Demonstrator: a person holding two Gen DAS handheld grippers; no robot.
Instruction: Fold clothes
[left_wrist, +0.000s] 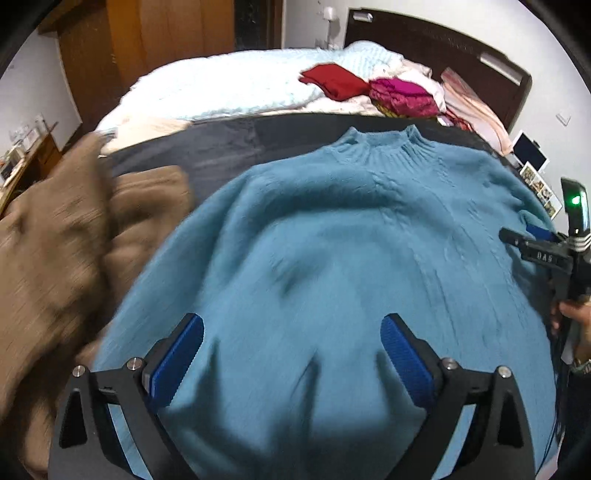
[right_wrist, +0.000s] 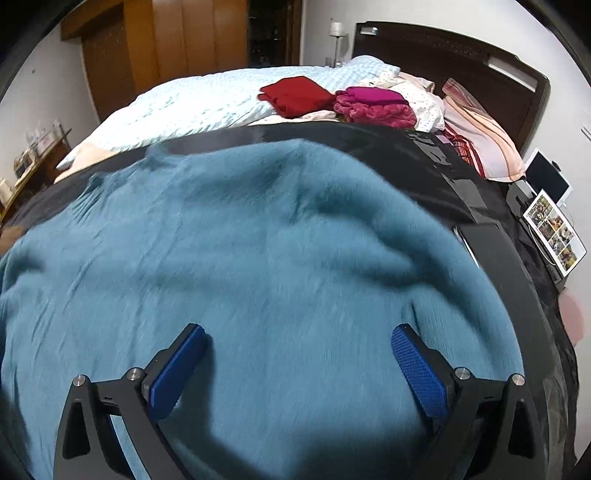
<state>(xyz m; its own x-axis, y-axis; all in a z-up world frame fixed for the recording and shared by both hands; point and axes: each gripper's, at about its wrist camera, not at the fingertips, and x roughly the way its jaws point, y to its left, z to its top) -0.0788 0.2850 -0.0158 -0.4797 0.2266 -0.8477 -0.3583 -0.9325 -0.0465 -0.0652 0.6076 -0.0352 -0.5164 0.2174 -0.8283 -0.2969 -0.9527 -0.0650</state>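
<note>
Dark bedcover (right_wrist: 424, 162); blurred teal sweater (left_wrist: 332, 240), hem cut off.

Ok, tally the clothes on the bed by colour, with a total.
Blue: 1, the sweater laid flat under both open grippers.
Brown: 1, a garment at its left.
Red: 1, folded garment.
Pink: 1, bundle beside the red one.
Total: 4

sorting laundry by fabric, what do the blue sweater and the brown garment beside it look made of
Blue sweater: a soft, fuzzy knit, probably wool or a wool-like blend, with a ribbed collar and a brushed nap. Brown garment: seems a thicker ribbed knit in a matte finish, but motion blur leaves the fibre unclear.
</note>
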